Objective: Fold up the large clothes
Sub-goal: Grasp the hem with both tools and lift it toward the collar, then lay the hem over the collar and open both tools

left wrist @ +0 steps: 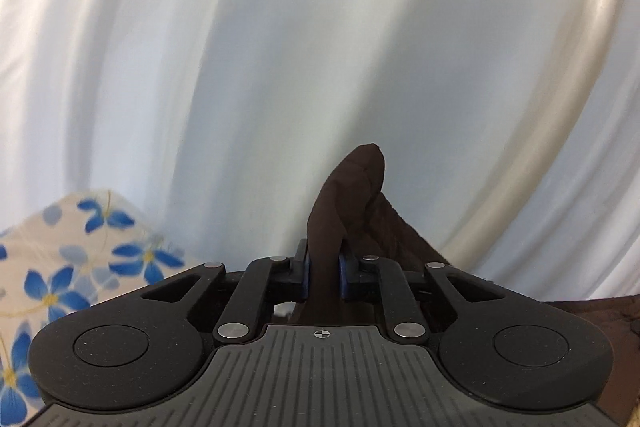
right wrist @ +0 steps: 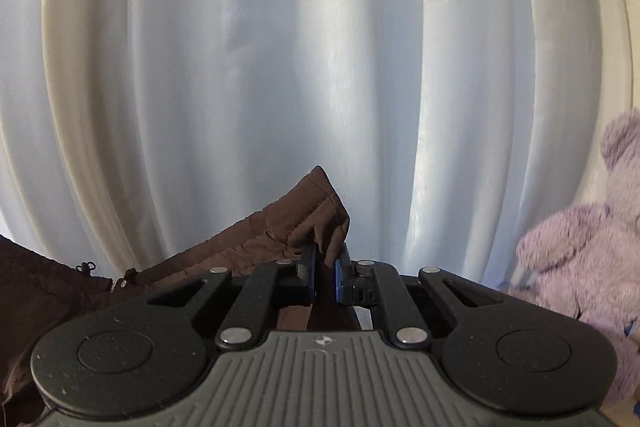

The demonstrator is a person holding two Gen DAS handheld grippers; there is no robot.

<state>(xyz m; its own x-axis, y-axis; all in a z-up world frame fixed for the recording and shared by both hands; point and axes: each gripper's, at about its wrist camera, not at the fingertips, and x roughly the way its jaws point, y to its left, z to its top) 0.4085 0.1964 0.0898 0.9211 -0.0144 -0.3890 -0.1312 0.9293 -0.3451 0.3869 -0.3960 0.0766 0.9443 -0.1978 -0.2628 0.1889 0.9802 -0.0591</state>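
My left hand-held gripper [left wrist: 323,277] is clamped on a bunched fold of one dark brown garment [left wrist: 352,199], which pokes up beyond the blue pads; my right hand-held gripper [right wrist: 325,277] pinches a stitched corner of the same garment [right wrist: 308,211], its zipper trailing off to the left. Beyond hangs one white curtain [left wrist: 280,47]. One blue-flowered cloth [left wrist: 60,267] lies near left, one lilac plush toy [right wrist: 580,255] right.

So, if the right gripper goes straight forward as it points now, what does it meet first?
The right gripper is shut on a corner of the brown garment. Beyond that corner, the line leads only to the white curtain. How far the curtain hangs is unclear.
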